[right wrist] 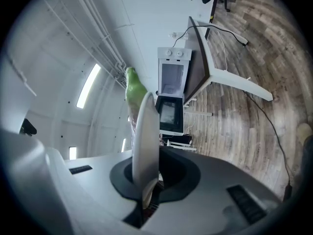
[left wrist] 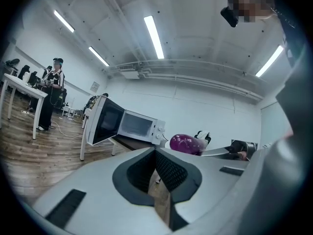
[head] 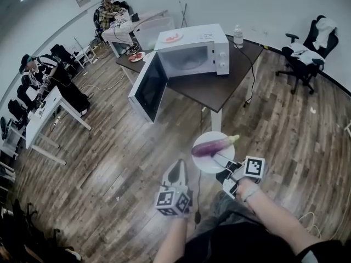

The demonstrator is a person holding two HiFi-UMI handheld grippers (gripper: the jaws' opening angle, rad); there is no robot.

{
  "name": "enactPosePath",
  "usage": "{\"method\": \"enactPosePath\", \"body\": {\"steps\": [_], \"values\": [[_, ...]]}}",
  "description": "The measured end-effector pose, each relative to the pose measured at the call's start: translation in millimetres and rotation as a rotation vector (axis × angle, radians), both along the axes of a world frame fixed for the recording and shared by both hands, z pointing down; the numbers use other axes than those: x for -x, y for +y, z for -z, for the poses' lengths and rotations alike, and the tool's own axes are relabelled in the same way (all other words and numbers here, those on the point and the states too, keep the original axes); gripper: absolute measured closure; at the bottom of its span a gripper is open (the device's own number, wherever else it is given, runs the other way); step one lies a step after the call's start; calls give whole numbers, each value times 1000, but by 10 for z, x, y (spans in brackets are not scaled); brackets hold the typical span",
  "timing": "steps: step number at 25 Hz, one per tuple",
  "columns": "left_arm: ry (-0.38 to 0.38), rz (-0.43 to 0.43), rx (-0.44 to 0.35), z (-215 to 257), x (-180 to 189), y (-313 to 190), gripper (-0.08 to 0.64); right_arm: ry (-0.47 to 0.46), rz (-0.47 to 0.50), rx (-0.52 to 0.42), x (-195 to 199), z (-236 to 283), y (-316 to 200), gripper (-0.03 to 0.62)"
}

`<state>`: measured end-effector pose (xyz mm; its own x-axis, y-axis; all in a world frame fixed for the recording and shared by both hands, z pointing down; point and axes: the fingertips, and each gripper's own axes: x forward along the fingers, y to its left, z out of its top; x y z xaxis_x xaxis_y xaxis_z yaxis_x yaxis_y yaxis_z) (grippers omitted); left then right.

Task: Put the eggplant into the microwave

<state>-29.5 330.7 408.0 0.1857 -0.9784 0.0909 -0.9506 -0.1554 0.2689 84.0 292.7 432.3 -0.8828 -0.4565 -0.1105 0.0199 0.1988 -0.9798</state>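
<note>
Right gripper (head: 220, 162): jaws closed down on the near rim of a white plate (head: 204, 162), pads pressed on both faces of the rim. In the right gripper view the plate runs edge-on straight out from between the jaws. Nothing else is in the grip.

Eggplant (head: 211, 147): lies across the plate, purple body toward the left and green stem end toward the right. It is carried on the plate and the jaws do not touch it. The stem tip shows past the plate's far rim in the right gripper view.

Left gripper (head: 177, 166): jaws together with nothing between them. It is held level beside the plate on its left and apart from it. Its own view shows the eggplant's purple end off to the right.

Plate and eggplant are in the air over the wood floor (head: 109, 147), short of the desk's near corner and not on the desk (head: 219, 89).

Microwave (head: 194, 56): white, sits on the desk toward its left edge. Its door (head: 149, 86) is swung wide, out past that edge, and the cavity faces the grippers.

A pinkish item (head: 173, 37) lies on the microwave's top, too small to tell what it is. A clear bottle (head: 238, 36) stands just beside the microwave, near the desk's far corner.
</note>
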Motion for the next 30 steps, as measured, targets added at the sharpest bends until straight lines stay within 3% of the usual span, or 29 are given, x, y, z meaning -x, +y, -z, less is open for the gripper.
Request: {"method": "enactPosePath", "body": {"steps": [8, 16, 30], "values": [[-44, 5, -17, 22, 52, -802, 560, -3, -15, 4, 4, -36, -734, 584], [-35, 28, -6, 52, 107, -1597, 560, 6, 5, 21, 112, -92, -1453, 584], [1, 72, 5, -133, 166, -2407, 558, 4, 24, 31, 192, -168, -2348, 584]]}}
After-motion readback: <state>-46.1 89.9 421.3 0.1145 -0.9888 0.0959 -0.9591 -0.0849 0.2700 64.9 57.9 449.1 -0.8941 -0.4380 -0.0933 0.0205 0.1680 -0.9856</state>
